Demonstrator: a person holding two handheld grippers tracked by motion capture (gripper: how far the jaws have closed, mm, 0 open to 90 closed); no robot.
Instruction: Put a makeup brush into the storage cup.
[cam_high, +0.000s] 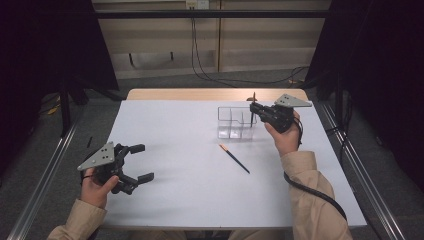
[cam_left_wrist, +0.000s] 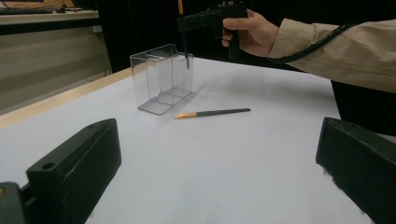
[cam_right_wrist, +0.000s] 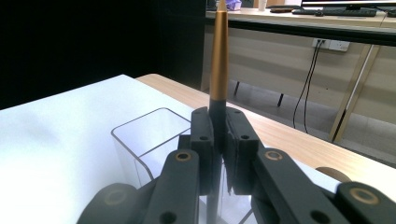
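Two pens are on my screens. One pen (cam_right_wrist: 218, 60) stands upright, pinched between the jaws of my right gripper (cam_high: 253, 108), gold end up and dark tip hanging over the right end of the clear organizer (cam_high: 235, 122), inside its rim as far as I can tell. My left gripper (cam_high: 142, 162) sits released, jaws spread wide, near the white table's (cam_high: 175, 190) left edge. Between them lies the second pen (cam_high: 234, 158), flat, well apart from both.

Right hand-held gripper (cam_high: 253, 108) holds a pen (cam_high: 251, 111) upright over the clear organizer (cam_high: 235, 122).
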